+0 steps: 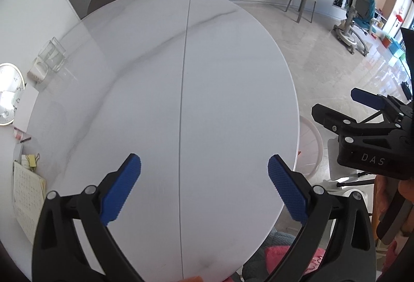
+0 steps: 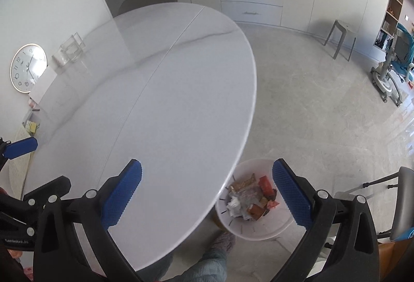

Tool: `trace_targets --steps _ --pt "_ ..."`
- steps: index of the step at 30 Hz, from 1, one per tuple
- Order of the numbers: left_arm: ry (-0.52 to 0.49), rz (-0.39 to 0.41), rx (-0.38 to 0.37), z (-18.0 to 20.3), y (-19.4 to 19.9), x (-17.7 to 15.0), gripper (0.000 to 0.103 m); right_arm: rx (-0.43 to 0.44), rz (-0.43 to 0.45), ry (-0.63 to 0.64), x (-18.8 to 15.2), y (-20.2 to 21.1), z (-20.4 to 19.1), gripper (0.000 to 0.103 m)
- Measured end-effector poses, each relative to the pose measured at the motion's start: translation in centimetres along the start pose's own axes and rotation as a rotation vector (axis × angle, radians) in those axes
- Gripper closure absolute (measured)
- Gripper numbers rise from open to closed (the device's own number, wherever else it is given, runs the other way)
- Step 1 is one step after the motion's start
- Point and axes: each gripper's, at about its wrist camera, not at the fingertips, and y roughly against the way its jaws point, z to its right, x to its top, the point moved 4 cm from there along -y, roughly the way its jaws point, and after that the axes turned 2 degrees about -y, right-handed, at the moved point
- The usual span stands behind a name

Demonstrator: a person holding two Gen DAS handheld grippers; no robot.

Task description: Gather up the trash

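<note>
Meanwhile, each hand-held gripper, left (image 1: 204, 187) and right (image 2: 207, 191), gapes empty above the table (image 2: 168, 101), wrappers (image 2: 252, 200) filling the bin (image 2: 261, 232).

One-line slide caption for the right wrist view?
Open right tongs above white table edge, wrapper-filled white bin on floor below.

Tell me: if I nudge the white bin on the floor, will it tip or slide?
Probably slides: the bin looks wide, low and thin-walled, on smooth glossy floor. The wrappers inside look light, so it likely moves easily; tipping seems unlikely.
</note>
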Motion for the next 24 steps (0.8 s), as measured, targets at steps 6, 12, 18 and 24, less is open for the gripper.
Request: trace_targets --steps 6,12,18,24 --pt "0.023 0.036 0.024 -1.7 1.2 0.5 0.009 -0.021 0.016 0.029 1.1 0.2 -2.8 0.003" --pt "0.084 0.127 0.093 -4.8 5.1 2.0 0.008 -0.039 0.097 0.093 4.3 2.8 -6.2 0.003" --pt "0.161 0.231 0.196 -9.1 9.7 3.9 0.008 0.007 0.211 0.175 8.3 6.8 -10.5 0.003" --pt "0.255 0.290 0.284 -13.3 13.2 3.8 0.008 0.067 0.299 0.257 11.1 9.7 -14.8 0.003"
